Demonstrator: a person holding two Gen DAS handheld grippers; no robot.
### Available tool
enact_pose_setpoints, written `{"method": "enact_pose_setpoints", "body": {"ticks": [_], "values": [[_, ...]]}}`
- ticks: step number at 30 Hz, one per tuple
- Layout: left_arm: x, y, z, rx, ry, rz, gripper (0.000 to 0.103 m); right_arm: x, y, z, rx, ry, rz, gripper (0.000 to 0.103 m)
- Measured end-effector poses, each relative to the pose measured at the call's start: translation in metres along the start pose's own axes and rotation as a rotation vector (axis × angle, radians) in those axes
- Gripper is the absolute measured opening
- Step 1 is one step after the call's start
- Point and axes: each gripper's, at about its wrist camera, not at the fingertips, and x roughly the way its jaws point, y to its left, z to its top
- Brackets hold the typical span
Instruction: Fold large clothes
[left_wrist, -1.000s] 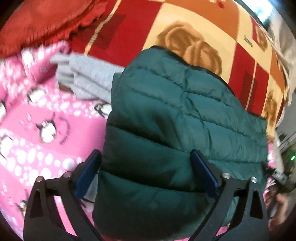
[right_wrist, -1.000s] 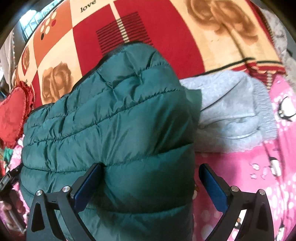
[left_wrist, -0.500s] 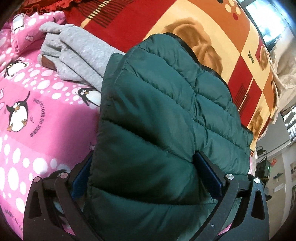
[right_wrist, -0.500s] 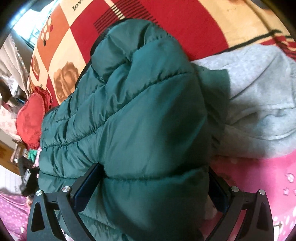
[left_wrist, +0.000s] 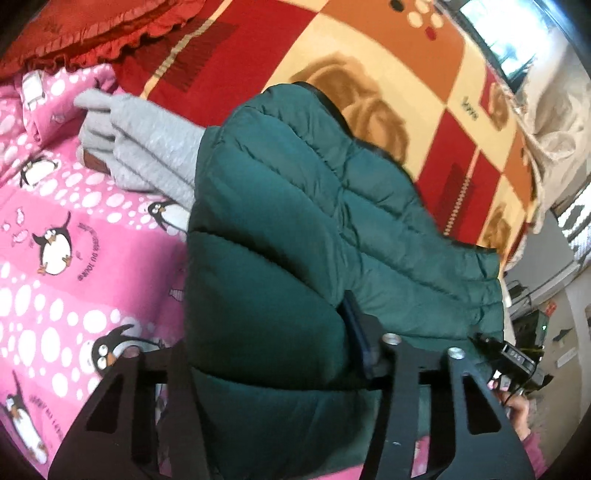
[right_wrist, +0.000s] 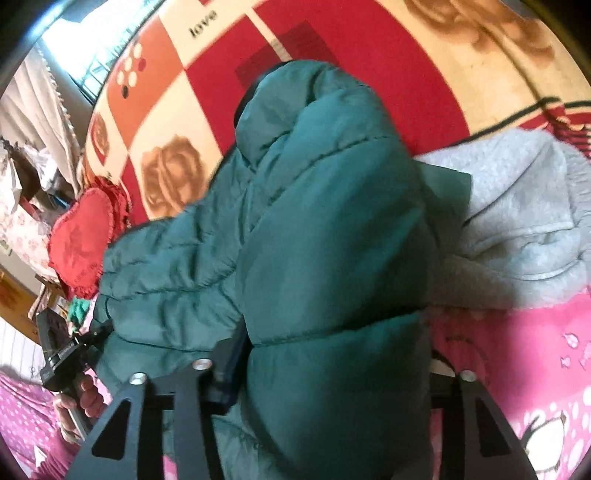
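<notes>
A dark green puffer jacket (left_wrist: 295, 221) lies folded on the bed, its near end bulging up between my fingers. My left gripper (left_wrist: 266, 332) is closing on the jacket's left near corner; the blue pad of one finger (left_wrist: 354, 332) digs into the padding and the other finger is hidden behind the fabric. In the right wrist view the same jacket (right_wrist: 332, 221) fills the middle. My right gripper (right_wrist: 336, 350) is closing on its right near corner, one pad (right_wrist: 232, 354) pressed into the quilting and the other covered.
Folded grey clothes (left_wrist: 147, 147) (right_wrist: 517, 221) lie beside the jacket's far end. Beneath are a pink penguin sheet (left_wrist: 55, 240) and a red and orange rose blanket (left_wrist: 369, 55). A red heart cushion (right_wrist: 77, 243) sits at the bed's edge. A person's hand (right_wrist: 85, 398) grips the other tool's handle.
Both grippers went from wide open around the jacket's near end to squeezed into it, bunching the padding between the fingers. Both views tipped slightly, showing more of the blanket.
</notes>
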Motion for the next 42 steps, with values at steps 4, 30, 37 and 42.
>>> {"method": "enact_pose_setpoints", "body": {"ticks": [4, 30, 37, 42], "values": [[-0.033, -0.013, -0.004, 0.035, -0.013, -0.029, 0.039, -0.028, 0.027, -0.013, -0.020, -0.017, 0.047, 0.043], [-0.166, -0.036, -0.110, 0.194, -0.159, 0.336, 0.079, -0.130, 0.094, -0.134, -0.160, -0.120, -0.289, 0.089], [-0.139, -0.061, -0.131, 0.277, -0.128, 0.390, 0.079, -0.091, 0.144, -0.171, -0.342, -0.099, -0.335, 0.089], [-0.109, -0.064, -0.148, 0.297, -0.087, 0.464, 0.079, -0.047, 0.135, -0.193, -0.328, -0.033, -0.400, 0.090]]}}
